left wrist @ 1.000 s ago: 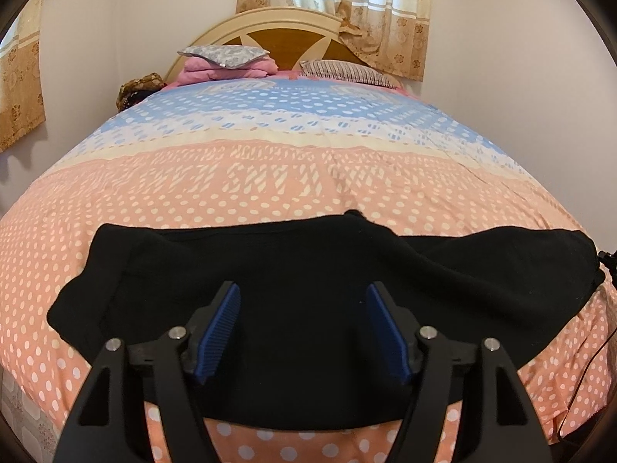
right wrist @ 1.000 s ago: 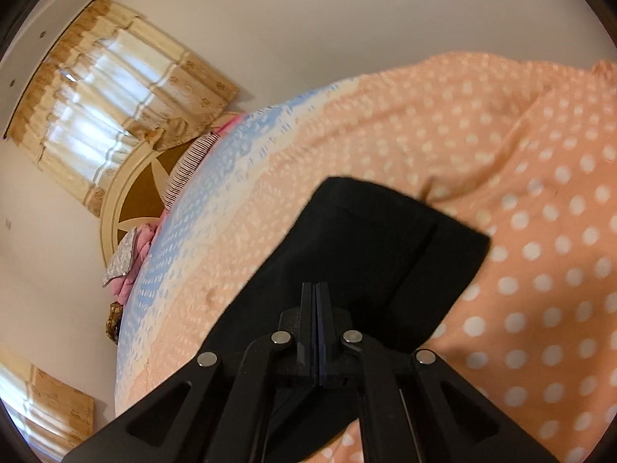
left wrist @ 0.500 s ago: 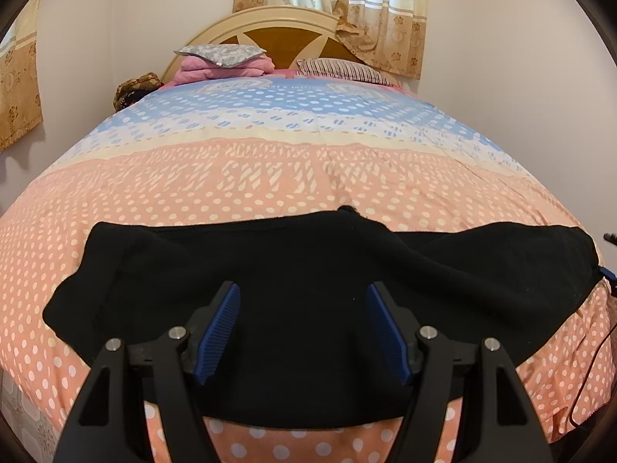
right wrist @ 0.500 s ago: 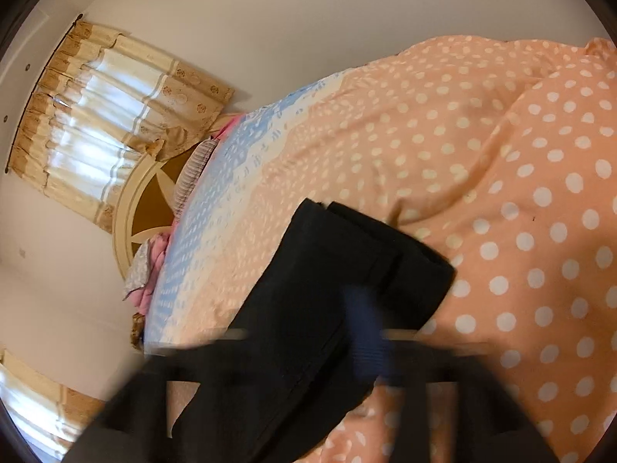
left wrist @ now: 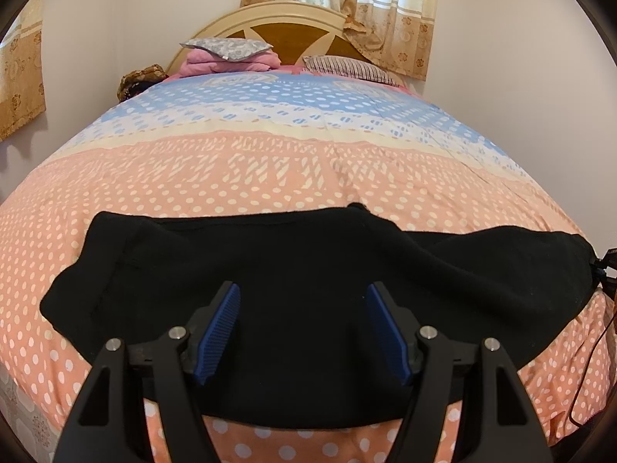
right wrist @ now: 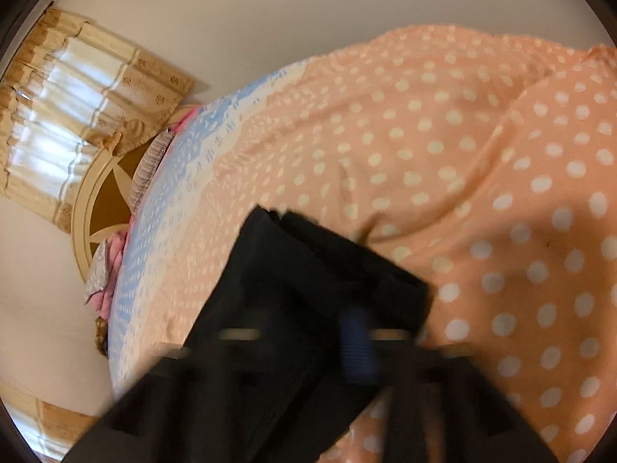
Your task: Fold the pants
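Note:
Black pants (left wrist: pixel 308 270) lie spread sideways across the near end of the bed. My left gripper (left wrist: pixel 302 328) is open, its blue pads (left wrist: pixel 219 324) apart above the middle of the pants, holding nothing. In the right wrist view the end of the pants (right wrist: pixel 308 289) lies on the dotted cover. My right gripper (right wrist: pixel 308 347) is motion-blurred over that end; one blue pad (right wrist: pixel 356 343) shows well right of centre, so the jaws look parted. A small dark part of the right tool (left wrist: pixel 607 266) shows at the pants' right end in the left wrist view.
The bed has a peach dotted cover (left wrist: pixel 270 177) with a blue band further back. Pillows and a pink folded blanket (left wrist: pixel 227 58) lie by the wooden headboard (left wrist: pixel 293 27). Curtains (left wrist: pixel 347 0) hang behind. A thin cable (left wrist: pixel 590 370) hangs at the bed's right edge.
My right gripper was shut on the pants' end one second ago; it has opened and is moving, blurred. The left gripper has stayed open over the pants.

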Demonstrator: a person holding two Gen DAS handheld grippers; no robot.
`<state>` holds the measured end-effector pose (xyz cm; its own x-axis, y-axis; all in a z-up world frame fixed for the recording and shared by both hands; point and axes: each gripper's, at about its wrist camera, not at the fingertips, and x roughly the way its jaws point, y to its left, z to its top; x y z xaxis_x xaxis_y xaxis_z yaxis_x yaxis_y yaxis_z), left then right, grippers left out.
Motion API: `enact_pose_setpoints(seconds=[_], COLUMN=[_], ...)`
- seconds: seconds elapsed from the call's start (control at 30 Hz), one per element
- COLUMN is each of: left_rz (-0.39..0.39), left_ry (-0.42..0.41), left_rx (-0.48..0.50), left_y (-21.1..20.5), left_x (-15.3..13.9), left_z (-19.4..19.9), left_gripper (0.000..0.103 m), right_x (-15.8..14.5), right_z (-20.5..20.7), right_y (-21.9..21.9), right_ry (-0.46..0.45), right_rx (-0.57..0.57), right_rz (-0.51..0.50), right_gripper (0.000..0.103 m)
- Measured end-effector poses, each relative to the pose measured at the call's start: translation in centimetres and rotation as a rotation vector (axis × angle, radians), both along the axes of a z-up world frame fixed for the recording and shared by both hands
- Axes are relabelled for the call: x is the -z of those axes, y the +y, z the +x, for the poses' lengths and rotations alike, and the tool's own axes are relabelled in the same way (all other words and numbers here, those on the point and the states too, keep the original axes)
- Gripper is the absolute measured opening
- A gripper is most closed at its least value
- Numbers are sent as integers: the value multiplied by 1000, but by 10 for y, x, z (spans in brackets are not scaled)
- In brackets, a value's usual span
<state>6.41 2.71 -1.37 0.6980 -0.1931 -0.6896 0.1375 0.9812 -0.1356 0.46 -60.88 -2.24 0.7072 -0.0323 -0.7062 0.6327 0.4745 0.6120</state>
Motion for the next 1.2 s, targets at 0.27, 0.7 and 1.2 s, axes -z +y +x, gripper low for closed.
enact_pose_setpoints(seconds=[0.27,0.7,1.2], left_rz=[-2,40,136], left_ry=[0,-57,-62], left_rx=[13,107,429], left_y=[-5,-30,-151], left_x=[-3,-21,2], left_z=[-1,-1,-20], left_gripper=[71,71,71], right_x=[-44,-19,-36], right_z=[-29,-41,-6], right_y=[16,-7,186], right_ry=[-71,88,66], right_rx=[-30,21,-639], right_rz=[-118,-123,-439], right_gripper=[10,18,38])
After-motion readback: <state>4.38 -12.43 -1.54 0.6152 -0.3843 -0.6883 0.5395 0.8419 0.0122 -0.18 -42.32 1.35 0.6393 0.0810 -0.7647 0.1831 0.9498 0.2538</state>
